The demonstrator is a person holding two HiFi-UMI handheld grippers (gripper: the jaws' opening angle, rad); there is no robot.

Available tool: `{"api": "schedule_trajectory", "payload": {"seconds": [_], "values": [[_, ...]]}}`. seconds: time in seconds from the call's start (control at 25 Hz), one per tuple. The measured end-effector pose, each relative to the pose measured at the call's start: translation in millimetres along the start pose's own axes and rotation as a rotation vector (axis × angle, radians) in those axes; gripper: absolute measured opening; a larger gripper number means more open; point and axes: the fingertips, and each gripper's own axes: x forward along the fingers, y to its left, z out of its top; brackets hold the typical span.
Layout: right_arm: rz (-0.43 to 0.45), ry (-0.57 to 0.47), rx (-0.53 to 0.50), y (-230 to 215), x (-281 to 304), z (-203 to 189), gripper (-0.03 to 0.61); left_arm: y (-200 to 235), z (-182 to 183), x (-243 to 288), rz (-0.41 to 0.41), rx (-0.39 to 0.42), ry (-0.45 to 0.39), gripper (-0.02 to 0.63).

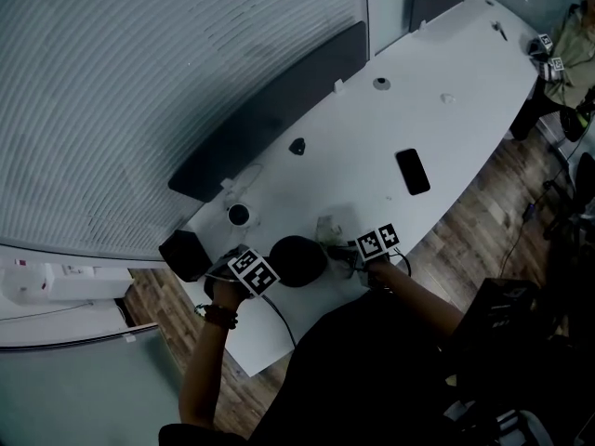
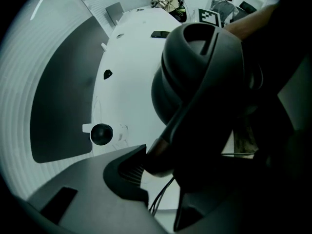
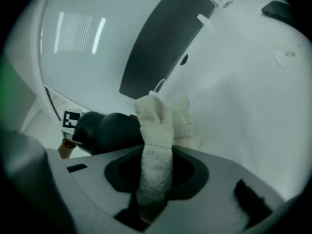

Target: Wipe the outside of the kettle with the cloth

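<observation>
Right gripper view shows the right gripper (image 3: 155, 177) with its jaws clamped on a folded strip of white cloth (image 3: 155, 140). The cloth's free end stands just beside the black kettle (image 3: 109, 130); whether they touch cannot be told. Above the kettle the left gripper (image 2: 163, 177) points down, its jaws apparently closed around the handle (image 2: 187, 111) to steady it. The kettle sits at the near left end of the white table (image 1: 446, 147), between both grippers. Wiping seems under way or about to start. How much of the outside is already wiped cannot be seen.
</observation>
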Motion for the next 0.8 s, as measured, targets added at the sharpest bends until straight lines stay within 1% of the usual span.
{"api": "schedule_trajectory", "payload": {"seconds": [0.08, 0.16, 0.24, 0.28, 0.32, 0.36, 0.4, 0.44, 0.52, 0.56, 0.6, 0.64, 0.68, 0.72, 0.8], "values": [[0.041, -0.077, -0.017, 14.0, -11.5, 13.0, 0.104, 2.0, -6.0, -6.1, -0.002, -0.027, -0.003, 0.133], [0.054, -0.143, -0.057, 22.5, -26.1, 22.1, 0.103, 4.4, -14.3, -14.1, 0.011, -0.044, -0.010, 0.133], [0.045, -0.211, -0.127, 28.5, -44.3, 28.7, 0.104, 12.2, -28.3, -26.6, 0.066, -0.079, -0.027, 0.133], [0.047, -0.249, -0.175, 35.1, -54.1, 31.8, 0.104, 18.4, -37.9, -35.5, 0.110, -0.114, -0.047, 0.132], [0.055, -0.291, -0.234, 45.2, -64.8, 35.0, 0.104, 24.6, -47.5, -46.5, 0.157, -0.167, -0.088, 0.131], [0.066, -0.332, -0.306, 57.9, -76.1, 37.3, 0.104, 29.0, -55.3, -59.3, 0.204, -0.238, -0.162, 0.118], [0.078, -0.370, -0.391, 72.5, -87.3, 37.9, 0.104, 30.5, -59.6, -73.8, 0.247, -0.325, -0.276, 0.102], [0.090, -0.399, -0.486, 88.3, -97.4, 36.5, 0.104, 28.6, -59.5, -90.4, 0.284, -0.418, -0.427, 0.094], [0.122, -0.432, -0.669, 120.6, -112.3, 30.3, 0.104, 14.1, -50.1, -125.2, 0.332, -0.577, -0.781, 0.074], [0.151, -0.440, -0.739, 137.3, -116.9, 26.1, 0.104, 1.9, -43.2, -140.4, 0.347, -0.628, -0.941, 0.042], [0.189, -0.441, -0.791, 154.6, -120.1, 21.6, 0.104, -12.8, -35.0, -152.4, 0.359, -0.658, -1.071, 0.016], [0.228, -0.435, -0.836, 170.6, -122.2, 16.2, 0.104, -29.1, -25.4, -160.1, 0.367, -0.666, -1.166, 0.005], [0.262, -0.420, -0.880, 183.8, -123.2, 9.8, 0.104, -46.0, -15.5, -162.5, 0.372, -0.660, -1.227, 0.005], [0.288, -0.397, -0.921, 194.1, -123.0, 2.4, 0.104, -61.9, -6.3, -160.5, 0.372, -0.651, -1.262, 0.005], [0.329, -0.340, -0.981, 209.0, -116.6, -12.3, 0.104, -86.3, 9.0, -155.4, 0.352, -0.660, -1.296, 0.005]]}}
